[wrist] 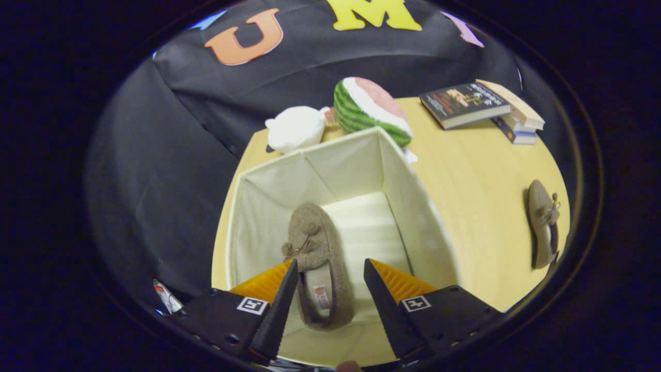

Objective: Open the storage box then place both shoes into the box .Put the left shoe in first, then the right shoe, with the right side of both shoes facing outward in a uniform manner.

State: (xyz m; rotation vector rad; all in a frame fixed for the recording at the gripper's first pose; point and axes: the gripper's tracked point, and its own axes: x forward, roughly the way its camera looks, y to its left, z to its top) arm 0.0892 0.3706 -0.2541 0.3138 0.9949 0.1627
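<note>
A: Where does it stand now?

B: The hand-held gripper (330, 271) hangs over the open storage box (413, 206), fingers spread apart and gripping nothing. One brown shoe (316, 243) lies on the box floor, below and between the fingers, nearer the left wall than the right.

A: Its long axis?

B: Runs roughly away from the gripper, toe with its small bow toward the far wall, heel opening toward the fingers. About in line with the fingers, tilted a little.

A: And the second shoe?

B: Out on the counter (475, 196), well off to the right of the box and of the right finger. That other shoe (543, 222) lies flat, long axis also running near to far, bow at the far end. My judgement: the coming move is a swing right, out over the box wall, to reach it.

A: Any writing?

B: A small red-and-white label on the insole of the shoe in the box; too small to read. The top book in the book stack (477, 106) at the far end of the counter has cover print, also unreadable from here. No brand I can make out.

A: Anything else behind the box?

B: A watermelon-slice plush (369, 106) and a white plush (295, 126), touching the far wall of the box or just behind it; can't tell which.
</note>
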